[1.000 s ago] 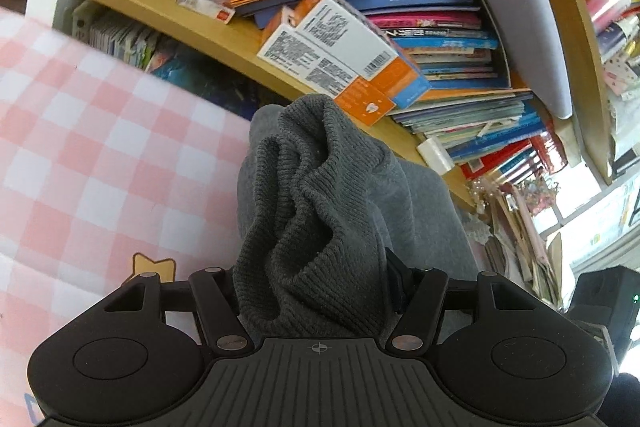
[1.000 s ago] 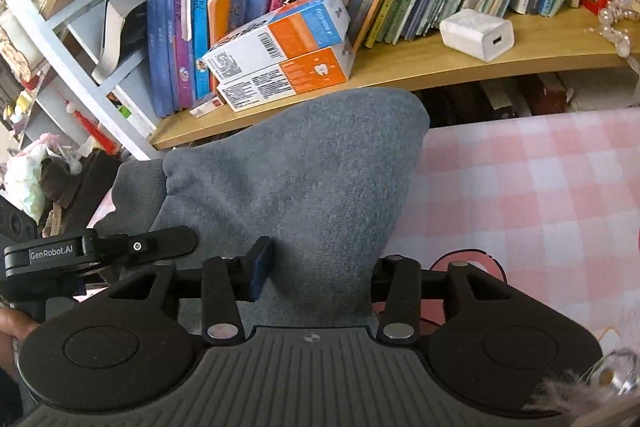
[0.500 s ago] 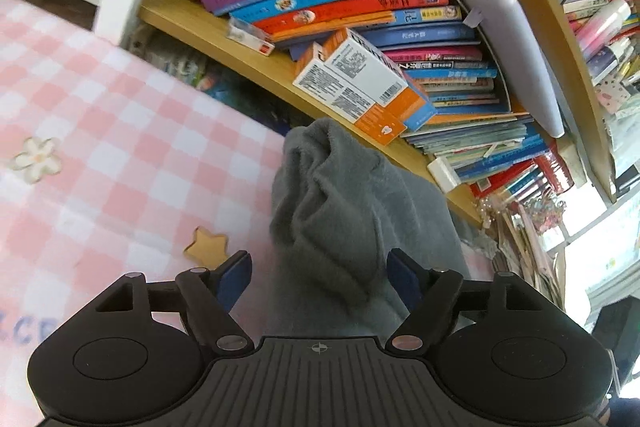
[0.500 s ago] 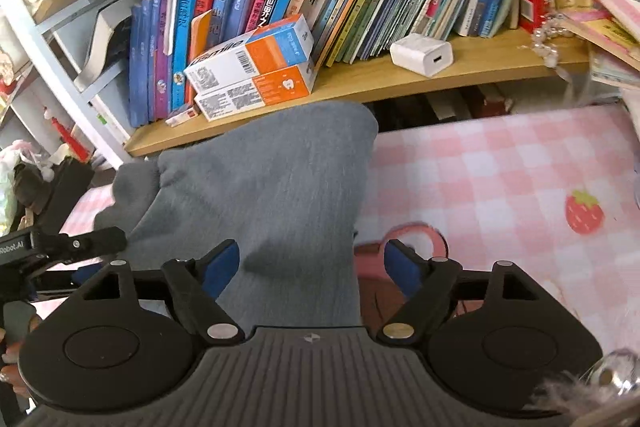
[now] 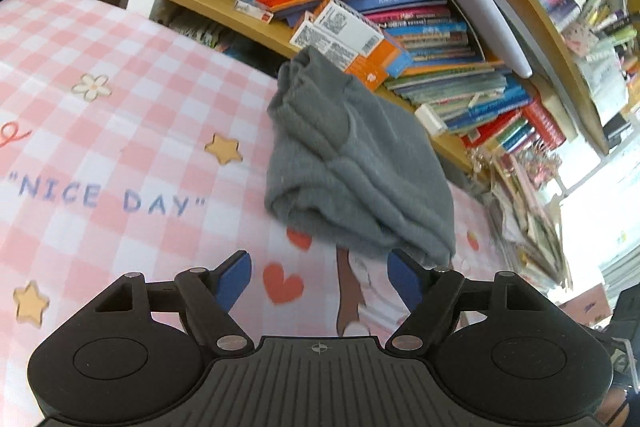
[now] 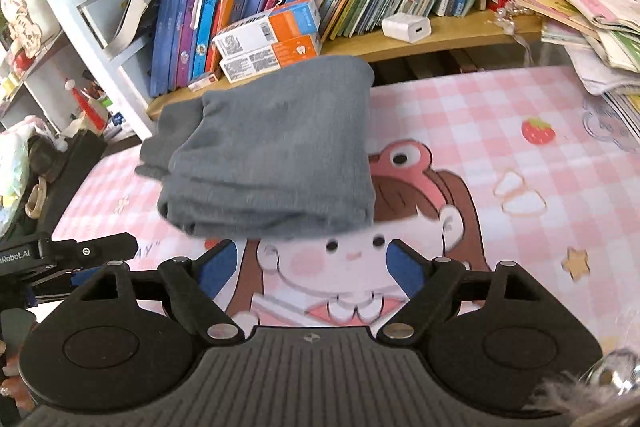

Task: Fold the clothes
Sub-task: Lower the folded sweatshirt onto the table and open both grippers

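Just ahead of the right gripper [image 6: 310, 261] lies the folded grey garment [image 6: 276, 151] on the pink mat [image 6: 500, 131], clear of its widening, empty jaws. The left gripper [image 5: 320, 273] is likewise released and empty. Folding looks finished; next would be fetching another piece.

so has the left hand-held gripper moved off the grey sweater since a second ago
Yes. The left hand-held gripper has backed away from the grey sweater, toward the viewer. Its jaws are open and empty, and more of the pink checked mat shows before the bookshelf.

Grey garment [image 6: 276, 151]; pink-white checked tablecloth [image 5: 120, 75]; blue jaws.
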